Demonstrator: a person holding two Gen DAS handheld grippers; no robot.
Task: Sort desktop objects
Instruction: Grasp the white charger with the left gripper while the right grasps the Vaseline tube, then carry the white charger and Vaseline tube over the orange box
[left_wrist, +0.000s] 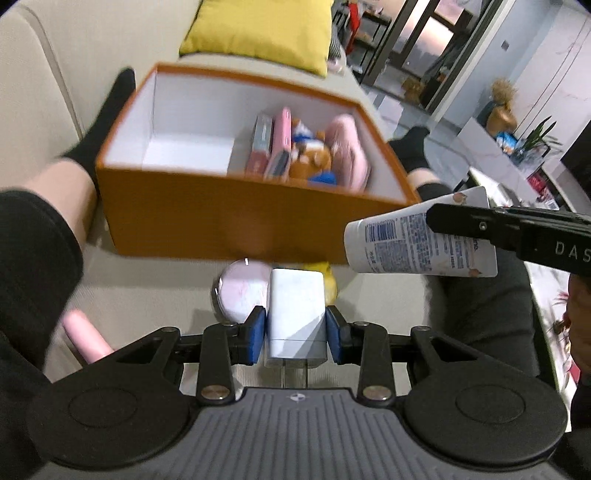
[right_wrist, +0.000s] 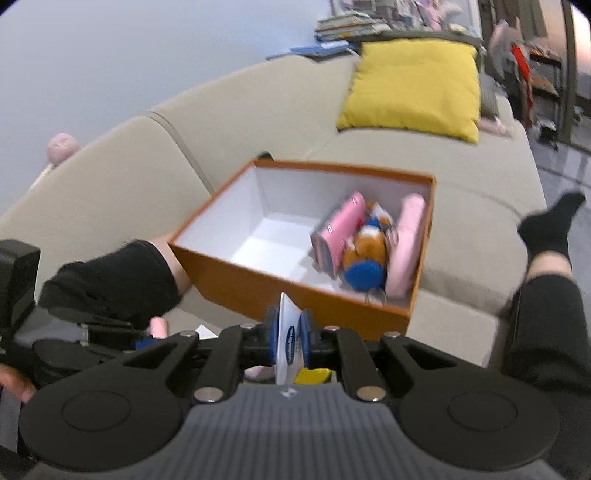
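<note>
1. Beige sofa carried a yellow cushion and an orange box, which sat between the person's legs.
2. Left gripper had its jaws closed on a white charger, held just short of the box.
3. Right gripper pinched a white tube near the box's front wall.
4. Inside the box lay 1 plush toy between pink items.

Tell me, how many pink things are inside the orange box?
2 that I can make out. A pink book-like case stands left of the plush toy, and a pale pink pouch leans by the right wall of the orange box. More may hide behind them.
</note>
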